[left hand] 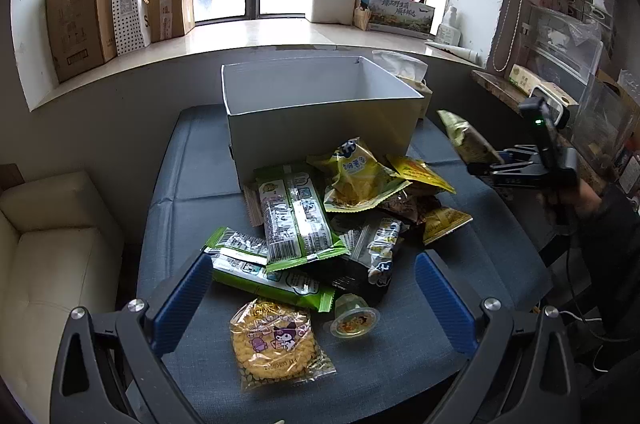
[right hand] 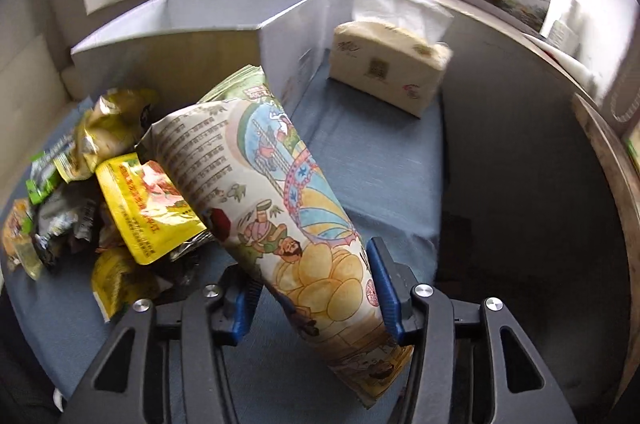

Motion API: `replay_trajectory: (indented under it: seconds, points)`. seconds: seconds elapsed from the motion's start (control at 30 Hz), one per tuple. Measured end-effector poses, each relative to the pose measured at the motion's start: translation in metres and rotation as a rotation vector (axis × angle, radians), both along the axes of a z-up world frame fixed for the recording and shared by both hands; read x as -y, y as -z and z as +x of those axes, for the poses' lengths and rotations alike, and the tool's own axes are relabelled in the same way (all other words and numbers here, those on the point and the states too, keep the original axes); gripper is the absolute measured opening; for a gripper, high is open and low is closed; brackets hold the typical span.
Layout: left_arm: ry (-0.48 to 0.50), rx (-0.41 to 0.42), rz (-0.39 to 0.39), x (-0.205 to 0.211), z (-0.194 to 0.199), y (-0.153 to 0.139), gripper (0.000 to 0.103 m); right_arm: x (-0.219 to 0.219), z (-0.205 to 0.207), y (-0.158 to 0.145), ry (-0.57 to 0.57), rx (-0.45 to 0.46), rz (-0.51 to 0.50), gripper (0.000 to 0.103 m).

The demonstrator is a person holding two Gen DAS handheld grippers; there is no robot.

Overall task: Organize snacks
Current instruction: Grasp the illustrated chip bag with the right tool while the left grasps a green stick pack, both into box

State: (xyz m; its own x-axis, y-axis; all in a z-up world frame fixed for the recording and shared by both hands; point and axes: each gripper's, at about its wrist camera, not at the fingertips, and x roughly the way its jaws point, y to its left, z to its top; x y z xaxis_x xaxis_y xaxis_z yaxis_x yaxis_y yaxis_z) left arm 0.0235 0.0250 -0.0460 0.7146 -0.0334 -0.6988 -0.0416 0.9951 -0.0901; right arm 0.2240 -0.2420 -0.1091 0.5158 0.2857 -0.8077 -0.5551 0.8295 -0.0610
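Note:
A heap of snack packs lies on the blue table mat (left hand: 192, 183) in front of an open grey box (left hand: 320, 127). My left gripper (left hand: 312, 264) hovers open over the near side of the heap, nothing between its blue pads. Below it lie a round yellow cracker pack (left hand: 276, 340), a jelly cup (left hand: 354, 320) and green wafer packs (left hand: 296, 216). My right gripper (right hand: 312, 276) is shut on a long cartoon-printed chip bag (right hand: 280, 191), pads pressing both its sides. In the left wrist view that chip bag (left hand: 468, 135) hangs above the mat, right of the box. The grey box (right hand: 180, 63) stands just behind it.
A tissue pack (right hand: 388, 63) sits on the mat right of the box. A cream sofa (left hand: 52, 244) stands left of the table. Cardboard boxes (left hand: 80, 15) line the window sill behind. A cluttered wooden shelf (left hand: 500, 87) runs along the right. A person's sleeve (left hand: 600, 220) holds the right gripper.

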Motion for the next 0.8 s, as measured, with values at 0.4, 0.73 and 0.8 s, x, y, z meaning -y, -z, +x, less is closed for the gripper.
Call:
replay_trajectory:
  seconds: [0.4, 0.73, 0.8]
  points:
    - [-0.145, -0.202, -0.038, -0.03, 0.137, 0.066, 0.103, 0.021, -0.088, -0.057, 0.065, 0.041, 0.273, 0.054]
    - [-0.17, -0.335, 0.017, -0.021, 0.187, 0.109, 0.101, 0.022, -0.118, -0.076, 0.068, 0.042, 0.328, 0.054]
    - [-0.156, -0.328, -0.017, -0.024, 0.181, 0.108, 0.079, 0.023, -0.121, -0.076, 0.075, 0.033, 0.34, 0.054]
